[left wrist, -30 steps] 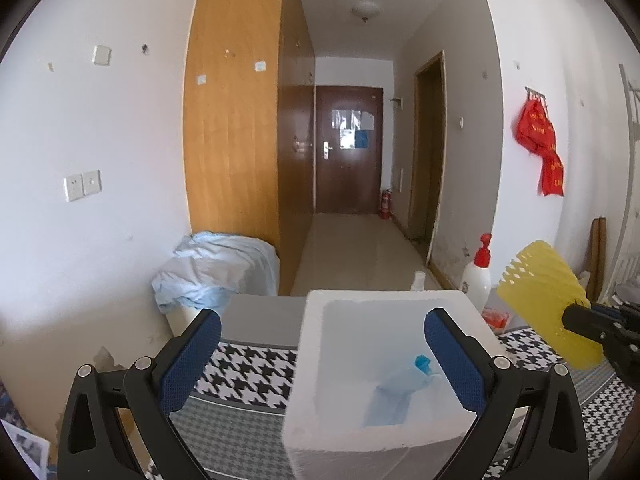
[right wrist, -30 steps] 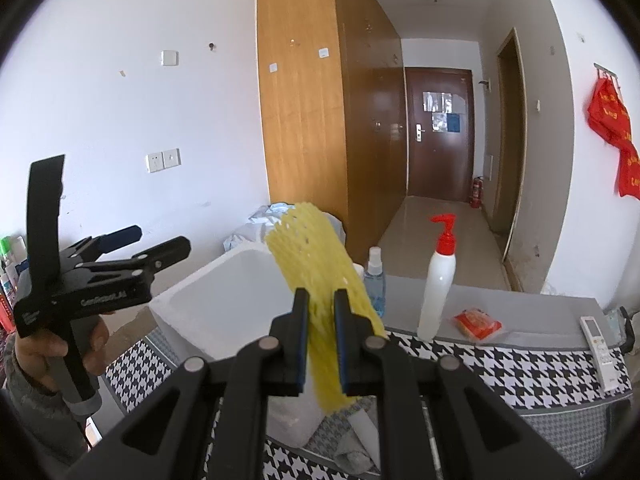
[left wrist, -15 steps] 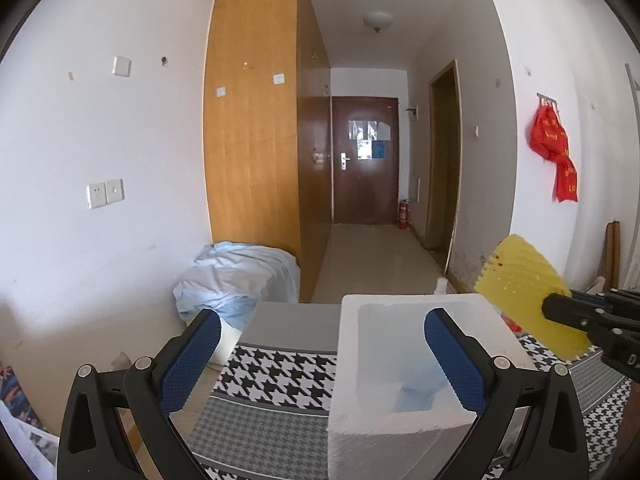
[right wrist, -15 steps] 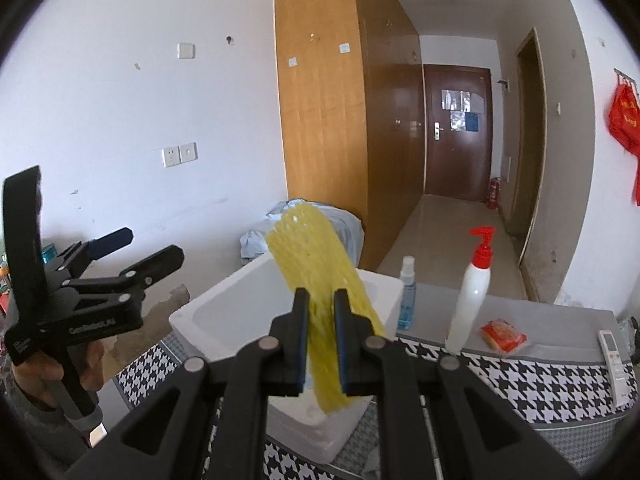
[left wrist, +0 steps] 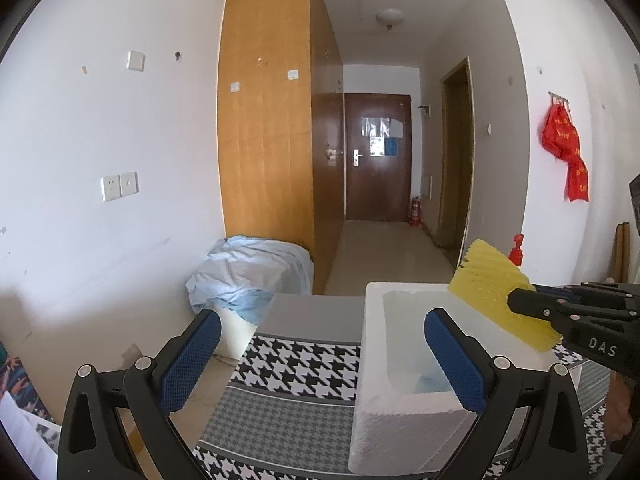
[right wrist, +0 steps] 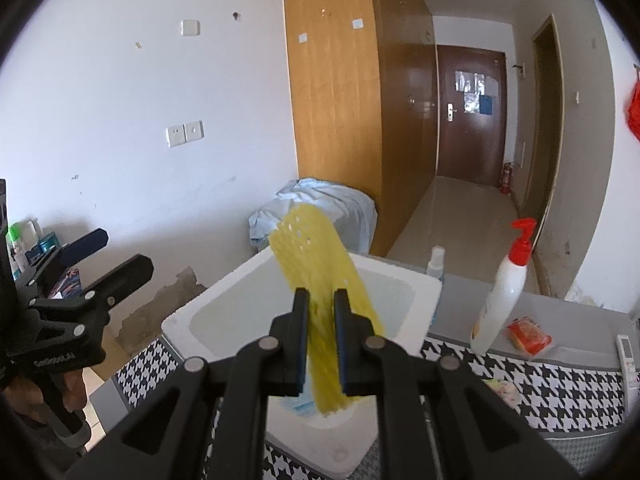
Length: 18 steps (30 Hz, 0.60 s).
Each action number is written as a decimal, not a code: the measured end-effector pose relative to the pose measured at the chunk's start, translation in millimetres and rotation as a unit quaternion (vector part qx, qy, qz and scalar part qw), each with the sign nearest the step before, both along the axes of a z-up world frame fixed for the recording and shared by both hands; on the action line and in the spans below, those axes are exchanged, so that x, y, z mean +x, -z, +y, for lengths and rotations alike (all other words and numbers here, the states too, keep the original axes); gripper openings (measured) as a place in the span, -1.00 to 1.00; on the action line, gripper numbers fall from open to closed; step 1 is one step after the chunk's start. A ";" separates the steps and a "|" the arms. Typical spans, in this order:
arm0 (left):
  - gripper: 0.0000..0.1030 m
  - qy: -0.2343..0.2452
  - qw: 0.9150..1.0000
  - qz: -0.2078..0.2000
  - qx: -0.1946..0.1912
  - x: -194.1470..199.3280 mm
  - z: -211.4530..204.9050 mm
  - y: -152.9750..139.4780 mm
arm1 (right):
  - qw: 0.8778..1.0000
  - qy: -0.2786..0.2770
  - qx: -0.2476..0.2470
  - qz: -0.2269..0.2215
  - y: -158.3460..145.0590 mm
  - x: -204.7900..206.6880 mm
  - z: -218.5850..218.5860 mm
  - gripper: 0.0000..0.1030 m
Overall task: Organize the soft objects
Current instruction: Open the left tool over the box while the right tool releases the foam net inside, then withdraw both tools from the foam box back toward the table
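step: drop the yellow foam net [right wrist: 320, 280] into the white foam box [right wrist: 400, 280]; judging by how things lie, carry is nearly done, release still to come
right claw [right wrist: 321, 336]: pinched nearly shut on the net's lower part; net sticks up and forward past the pads, tilted
net position: above the box opening, near its far-right rim in the left wrist view [left wrist: 496, 280]; not inside yet
left claw [left wrist: 320, 352]: jaws wide apart, nothing between them; hangs near the box's left wall [left wrist: 372, 360], apart from it as far as I can tell
box contents: something pale blue at the bottom [left wrist: 430, 380]; can't tell what
how to do it well: centre the net over the opening before letting go, lower the tip below the rim, then open; net is light and springy, so a high drop likely bounces out or hangs on the rim
watch: spray bottle [right wrist: 435, 260] and pump bottle [right wrist: 504, 296] stand on the worktop [right wrist: 560, 384] just right of the box; keep the swing clear
left claw role: could steady the box if it slides; light foam
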<state>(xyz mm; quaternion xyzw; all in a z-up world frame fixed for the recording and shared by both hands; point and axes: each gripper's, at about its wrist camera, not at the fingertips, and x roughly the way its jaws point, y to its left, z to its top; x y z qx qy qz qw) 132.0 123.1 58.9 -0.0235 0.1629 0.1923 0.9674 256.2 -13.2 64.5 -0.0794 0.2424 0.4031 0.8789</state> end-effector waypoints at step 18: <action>0.98 0.002 1.000 0.005 -0.007 -0.9 4.1 1.7 | 1.000 0.004 -0.016 0.006 4.1 0.8 6.0 0.22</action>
